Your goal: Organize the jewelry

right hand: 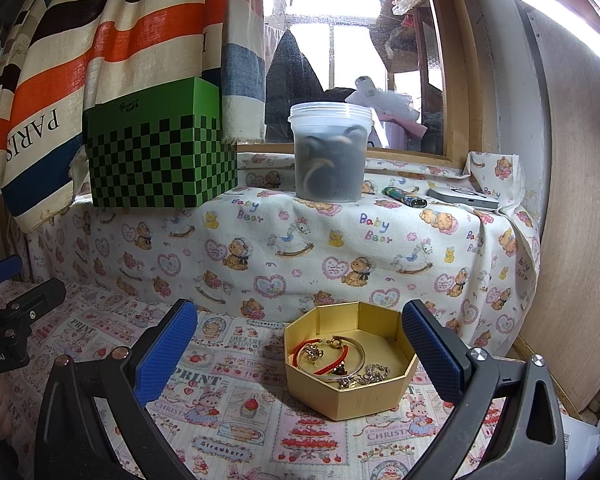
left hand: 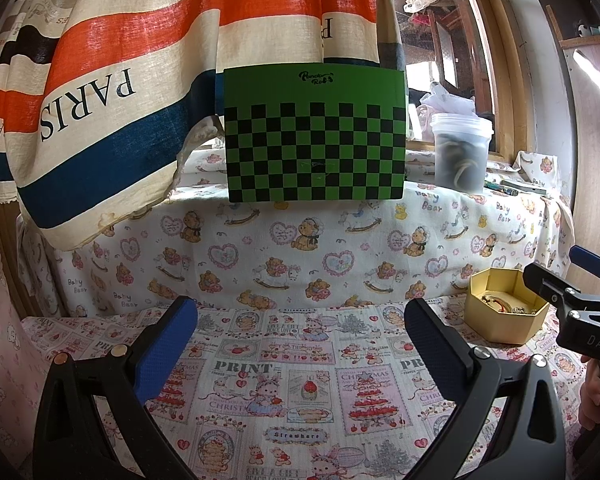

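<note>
1. Gold octagonal cardboard box [right hand: 350, 364], holding bracelets, is sitting on the printed cloth.
2. Right gripper [right hand: 300, 354] and left gripper [left hand: 300, 354] are hovering released, empty.
3. Next: reaching for jewelry, probably.

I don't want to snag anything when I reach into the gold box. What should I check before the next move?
1. Right gripper open: ok, jaws wide, nothing held.
2. Left gripper open: ok, empty.
3. Gold box open, no lid: ok.
4. Jewelry reachable: ok, red cord bracelet and silver bangle lie inside.
5. Pieces untangled: not ok, cord, bangle and chain overlap.
6. Separate slots for sorting: cannot tell, none visible.
</note>
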A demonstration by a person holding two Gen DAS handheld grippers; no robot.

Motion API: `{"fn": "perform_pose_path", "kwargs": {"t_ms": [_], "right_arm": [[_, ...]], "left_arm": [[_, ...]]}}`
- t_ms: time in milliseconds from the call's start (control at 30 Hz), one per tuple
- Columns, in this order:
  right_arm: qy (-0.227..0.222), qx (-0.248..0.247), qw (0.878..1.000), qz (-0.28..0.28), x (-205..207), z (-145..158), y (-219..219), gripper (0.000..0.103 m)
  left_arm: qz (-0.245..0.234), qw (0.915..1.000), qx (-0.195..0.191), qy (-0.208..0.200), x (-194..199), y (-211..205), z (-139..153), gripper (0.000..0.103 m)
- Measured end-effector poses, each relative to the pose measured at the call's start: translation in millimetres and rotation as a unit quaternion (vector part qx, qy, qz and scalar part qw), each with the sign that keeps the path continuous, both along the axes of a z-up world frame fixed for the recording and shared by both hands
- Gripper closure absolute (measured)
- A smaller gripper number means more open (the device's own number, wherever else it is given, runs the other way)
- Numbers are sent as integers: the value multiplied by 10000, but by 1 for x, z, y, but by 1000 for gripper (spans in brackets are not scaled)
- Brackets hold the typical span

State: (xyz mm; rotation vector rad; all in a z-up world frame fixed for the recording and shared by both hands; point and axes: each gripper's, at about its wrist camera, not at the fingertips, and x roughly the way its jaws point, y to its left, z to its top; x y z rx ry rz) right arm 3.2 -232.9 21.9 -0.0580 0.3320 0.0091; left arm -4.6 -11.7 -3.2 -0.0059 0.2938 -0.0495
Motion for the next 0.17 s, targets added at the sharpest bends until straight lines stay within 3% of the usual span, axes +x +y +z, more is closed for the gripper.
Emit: {"fn": "perform_pose_path", "kwargs": {"t_ms": [167], "right_arm": [[5, 26, 10000, -11, 0, 0, 0, 0]], "left_arm": [[-2, 10000, -20, -5, 0, 0, -2, 0]]}}
